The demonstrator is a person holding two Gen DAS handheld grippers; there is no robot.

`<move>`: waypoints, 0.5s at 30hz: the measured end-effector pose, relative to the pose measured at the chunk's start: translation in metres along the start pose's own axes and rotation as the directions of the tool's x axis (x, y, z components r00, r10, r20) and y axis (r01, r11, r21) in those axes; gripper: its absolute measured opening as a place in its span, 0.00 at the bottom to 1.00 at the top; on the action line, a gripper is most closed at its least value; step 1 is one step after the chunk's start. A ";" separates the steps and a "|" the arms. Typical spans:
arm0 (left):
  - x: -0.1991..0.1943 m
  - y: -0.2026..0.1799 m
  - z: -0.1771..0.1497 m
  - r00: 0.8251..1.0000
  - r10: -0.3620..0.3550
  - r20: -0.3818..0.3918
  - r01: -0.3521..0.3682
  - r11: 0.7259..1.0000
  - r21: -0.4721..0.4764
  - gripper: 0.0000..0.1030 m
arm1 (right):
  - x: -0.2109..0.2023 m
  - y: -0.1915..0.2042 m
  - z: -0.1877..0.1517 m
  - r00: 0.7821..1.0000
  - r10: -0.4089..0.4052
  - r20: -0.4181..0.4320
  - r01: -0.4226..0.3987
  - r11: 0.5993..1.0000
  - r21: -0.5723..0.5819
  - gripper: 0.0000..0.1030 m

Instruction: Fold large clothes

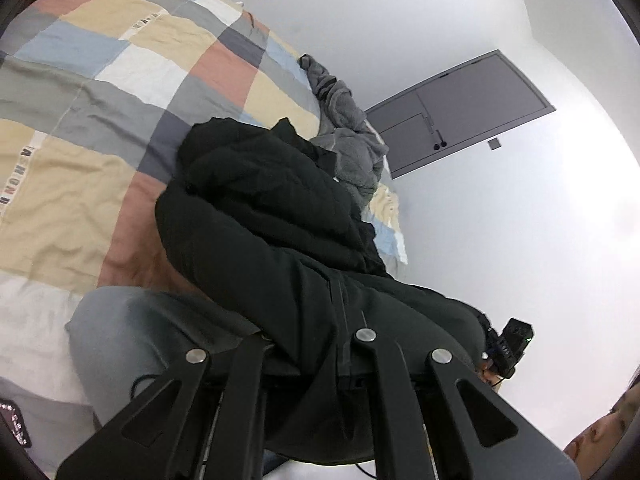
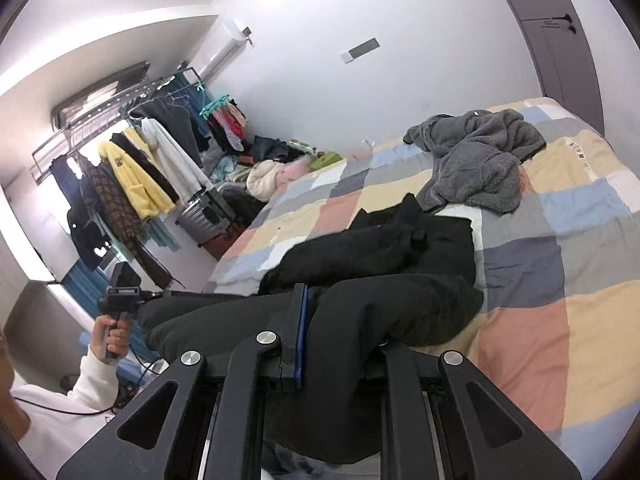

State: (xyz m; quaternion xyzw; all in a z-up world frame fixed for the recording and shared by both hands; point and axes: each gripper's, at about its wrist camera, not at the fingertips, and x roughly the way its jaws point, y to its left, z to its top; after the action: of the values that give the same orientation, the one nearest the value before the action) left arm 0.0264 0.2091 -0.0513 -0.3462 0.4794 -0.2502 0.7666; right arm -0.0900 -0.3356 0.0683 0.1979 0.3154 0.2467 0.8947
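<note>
A large black padded coat (image 1: pixel 260 208) lies bunched on a bed with a patchwork cover (image 1: pixel 120 60). My left gripper (image 1: pixel 308 356) is shut on a fold of the coat, which drapes over and hides its fingertips. In the right wrist view the coat (image 2: pixel 380 248) stretches from the bed toward me. My right gripper (image 2: pixel 340 340) is shut on its near edge, with one blue-padded finger (image 2: pixel 302 320) showing and the other buried in the fabric. The left gripper (image 2: pixel 120 292), held in a hand, also shows at the coat's other end.
A grey fleece garment (image 2: pixel 476 156) lies crumpled on the bed beyond the coat, also in the left wrist view (image 1: pixel 352 140). A clothes rack (image 2: pixel 132 160) with hanging garments, a suitcase (image 2: pixel 204 216) and a pile of clothes (image 2: pixel 272 168) stand past the bed. A grey door (image 1: pixel 460 108) is in the wall.
</note>
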 end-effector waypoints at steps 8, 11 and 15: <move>0.027 -0.012 0.045 0.999 0.049 -0.008 -0.049 0.998 0.030 0.07 | 0.039 -0.035 0.038 0.999 -0.045 0.017 0.043 0.996 0.084 0.11; 0.039 -0.022 0.070 0.996 0.084 -0.009 -0.084 0.995 0.050 0.07 | 0.054 -0.053 0.057 0.998 -0.061 0.011 0.059 0.989 0.134 0.11; 0.053 -0.032 0.097 0.992 0.126 -0.007 -0.126 0.990 0.068 0.08 | 0.079 -0.078 0.083 0.993 -0.121 0.009 0.117 0.974 0.192 0.11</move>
State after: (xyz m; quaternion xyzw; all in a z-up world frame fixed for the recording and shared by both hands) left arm 0.1350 0.1795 -0.0272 -0.2876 0.4960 -0.2193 0.7894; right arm 0.0433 -0.3697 0.0515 0.2663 0.3396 0.1591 0.8879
